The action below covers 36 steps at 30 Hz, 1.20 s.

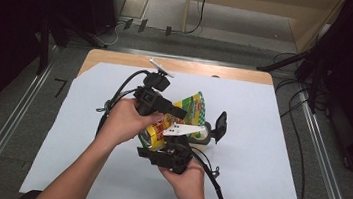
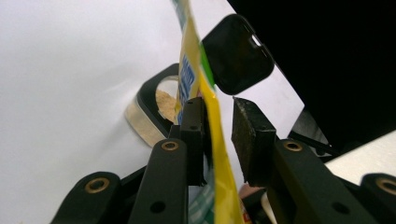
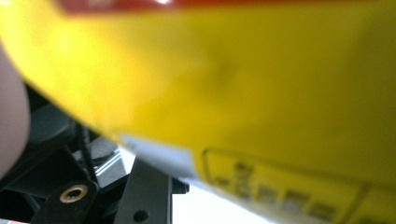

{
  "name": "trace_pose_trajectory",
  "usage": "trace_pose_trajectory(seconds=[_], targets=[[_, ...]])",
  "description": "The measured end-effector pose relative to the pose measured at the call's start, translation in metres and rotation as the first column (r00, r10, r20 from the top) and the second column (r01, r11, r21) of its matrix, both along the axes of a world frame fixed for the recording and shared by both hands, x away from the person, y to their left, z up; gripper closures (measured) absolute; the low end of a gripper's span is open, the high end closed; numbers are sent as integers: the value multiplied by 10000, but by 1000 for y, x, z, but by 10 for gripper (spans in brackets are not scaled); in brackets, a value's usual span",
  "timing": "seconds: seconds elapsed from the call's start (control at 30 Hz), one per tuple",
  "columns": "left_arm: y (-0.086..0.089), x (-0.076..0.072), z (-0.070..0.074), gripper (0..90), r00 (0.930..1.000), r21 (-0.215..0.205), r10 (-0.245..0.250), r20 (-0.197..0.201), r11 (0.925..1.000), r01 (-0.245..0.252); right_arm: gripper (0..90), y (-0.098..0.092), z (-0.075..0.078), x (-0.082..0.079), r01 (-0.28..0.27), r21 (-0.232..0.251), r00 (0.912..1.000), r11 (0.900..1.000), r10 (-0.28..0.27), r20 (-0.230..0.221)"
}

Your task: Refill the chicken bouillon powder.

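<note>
A yellow and green snack bag (image 1: 191, 108) is held tilted above the table, its top toward a small clear jar (image 1: 205, 134) with an open black flip lid (image 1: 220, 126). My left gripper (image 1: 180, 112) reaches in from the left. In the left gripper view the bag's (image 2: 219, 154) top edge runs between the jaws of that gripper (image 2: 218, 105); it lies against one pad, with a narrow gap to the other. Beyond sit the jar (image 2: 154, 112), with something tan inside, and its lid (image 2: 238, 53). My right gripper (image 1: 151, 146) is shut on the bag's lower end, and the bag (image 3: 233, 93) looms close and blurred in the right gripper view.
White paper (image 1: 257, 164) covers the wooden table (image 1: 119, 57). Cables trail from both grippers across the paper toward the person. Dark stands and cables line the floor at the table's left and right sides.
</note>
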<state>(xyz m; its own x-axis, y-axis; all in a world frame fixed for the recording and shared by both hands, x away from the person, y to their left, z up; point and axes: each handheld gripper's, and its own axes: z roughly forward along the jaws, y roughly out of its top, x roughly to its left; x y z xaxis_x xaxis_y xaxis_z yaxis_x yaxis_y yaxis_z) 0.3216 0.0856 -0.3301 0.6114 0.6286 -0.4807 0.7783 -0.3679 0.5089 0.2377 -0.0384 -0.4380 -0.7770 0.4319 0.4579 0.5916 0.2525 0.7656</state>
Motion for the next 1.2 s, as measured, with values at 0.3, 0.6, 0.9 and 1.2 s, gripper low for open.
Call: trace_pose_trajectory(seconds=[0.3, 0.6, 0.9, 1.2], targets=[[1, 3, -1, 724, 9997, -55, 93, 216, 9999, -91, 669, 0, 7, -1, -51, 32, 10000, 10000, 51, -53], [0, 6, -3, 716, 9996, 23, 78, 265, 10000, -78, 655, -1, 9, 0, 17, -186, 10000, 9998, -15, 94], [0, 10, -6, 715, 9997, 3, 66, 221, 10000, -66, 654, -2, 10, 1, 25, -354, 9998, 9994, -18, 179], [-1, 10, -7, 713, 9995, -56, 58, 312, 10000, -57, 656, -3, 8, 2, 58, -371, 9997, 9993, -49, 255]])
